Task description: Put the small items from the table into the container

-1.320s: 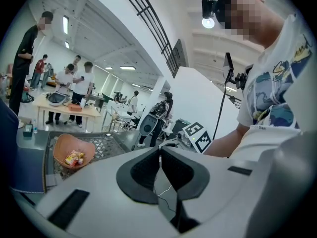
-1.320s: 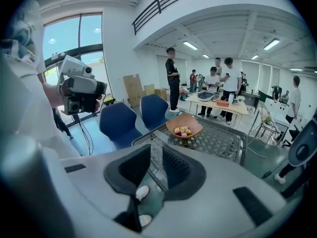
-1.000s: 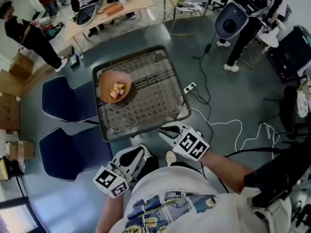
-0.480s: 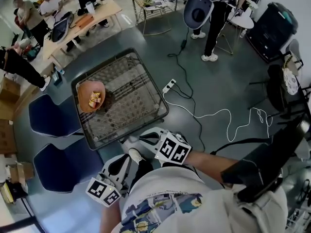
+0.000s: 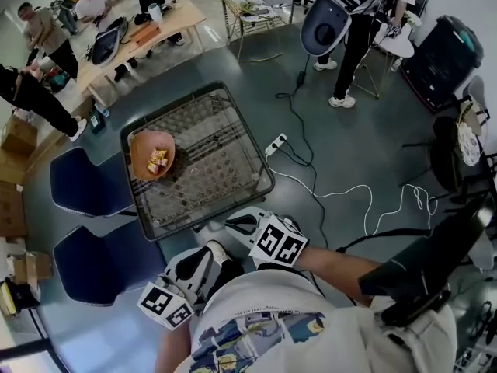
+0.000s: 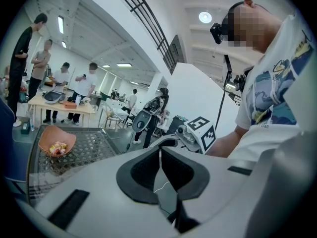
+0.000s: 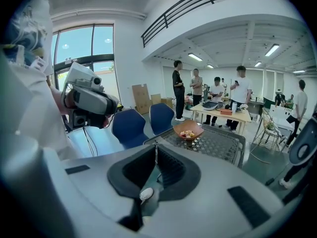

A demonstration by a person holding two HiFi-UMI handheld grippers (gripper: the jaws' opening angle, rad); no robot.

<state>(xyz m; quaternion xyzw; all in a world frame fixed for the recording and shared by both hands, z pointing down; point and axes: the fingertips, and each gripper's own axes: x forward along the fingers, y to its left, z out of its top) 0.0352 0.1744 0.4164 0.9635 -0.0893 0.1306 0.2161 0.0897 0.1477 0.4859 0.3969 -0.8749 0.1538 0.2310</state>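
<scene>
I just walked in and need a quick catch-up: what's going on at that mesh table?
A person stands at the table with a gripper in each hand. The left gripper and the right gripper are both shut with nothing between their jaws, and they hang close to the person's body by the table's near edge. The bowl sits on the table's left side in the head view, with small items in it. Neither gripper touches it.

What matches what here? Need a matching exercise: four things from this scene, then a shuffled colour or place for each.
Things:
1 table
2 bowl
3 chairs
4 power strip

Colour or place:
a white, on the floor
b blue, beside the table
c mesh top, dark frame
d orange, holds small items

Pairs: 1-c, 2-d, 3-b, 4-a
</scene>
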